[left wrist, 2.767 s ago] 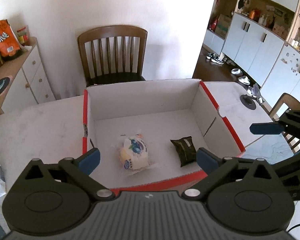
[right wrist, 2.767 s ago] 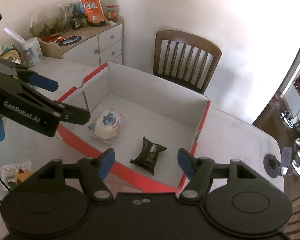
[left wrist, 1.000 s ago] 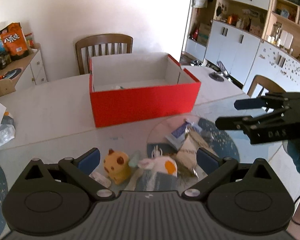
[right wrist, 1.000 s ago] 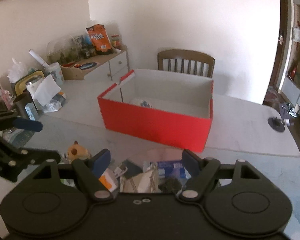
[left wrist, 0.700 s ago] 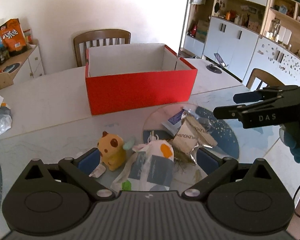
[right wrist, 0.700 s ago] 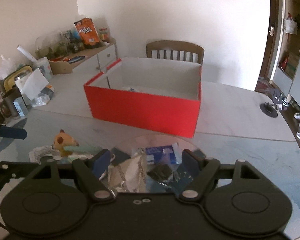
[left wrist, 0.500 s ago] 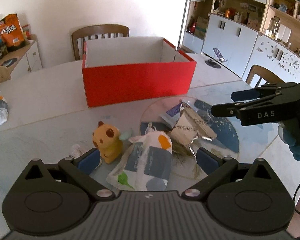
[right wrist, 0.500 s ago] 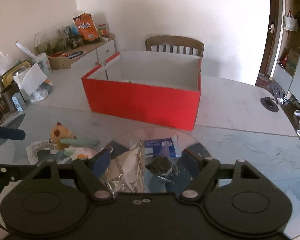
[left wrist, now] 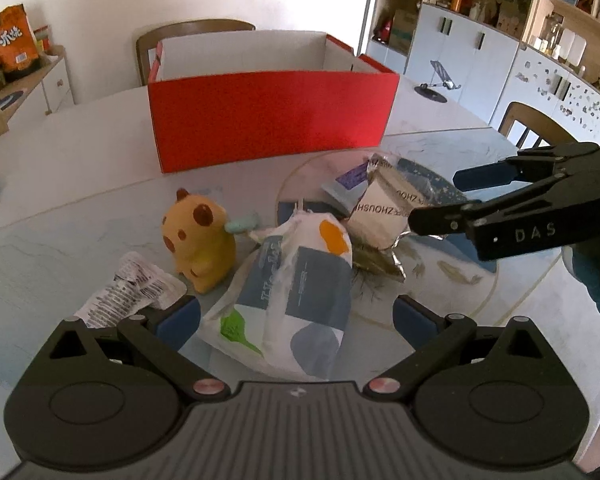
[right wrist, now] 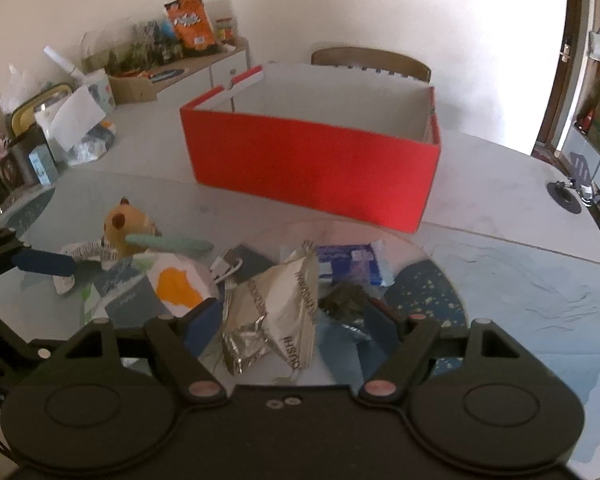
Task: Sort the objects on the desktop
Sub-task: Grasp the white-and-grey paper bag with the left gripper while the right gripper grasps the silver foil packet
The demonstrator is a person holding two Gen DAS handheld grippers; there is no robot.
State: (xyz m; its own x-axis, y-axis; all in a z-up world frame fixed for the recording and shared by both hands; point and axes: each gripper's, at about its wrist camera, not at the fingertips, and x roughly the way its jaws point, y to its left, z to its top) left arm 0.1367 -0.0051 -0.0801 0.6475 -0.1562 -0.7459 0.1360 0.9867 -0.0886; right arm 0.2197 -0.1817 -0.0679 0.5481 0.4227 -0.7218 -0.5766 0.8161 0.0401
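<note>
A red box [left wrist: 268,112] [right wrist: 312,164] stands open on the table behind a pile of loose things. My left gripper [left wrist: 296,316] is open, its fingers on either side of a white pouch [left wrist: 296,292] with blue and orange patches. Left of the pouch sit a yellow plush toy [left wrist: 198,236] and a crumpled printed wrapper [left wrist: 128,292]. My right gripper [right wrist: 296,328] is open around a silver snack bag [right wrist: 280,312]; that bag [left wrist: 384,216] lies right of the pouch. A blue packet [right wrist: 348,264] and a dark packet [right wrist: 344,300] lie behind it.
A wooden chair [left wrist: 192,36] stands behind the box. A sideboard [right wrist: 172,68] with snacks and jars runs along the left wall. Tins, tissues and bags [right wrist: 48,136] crowd the table's left edge. A small stand [right wrist: 568,192] sits at the far right. White cabinets [left wrist: 480,56] line the right.
Both grippers have pulled back from above the box and come down low over the pile. The pouch now lies between my left fingers, the silver bag between my right.
</note>
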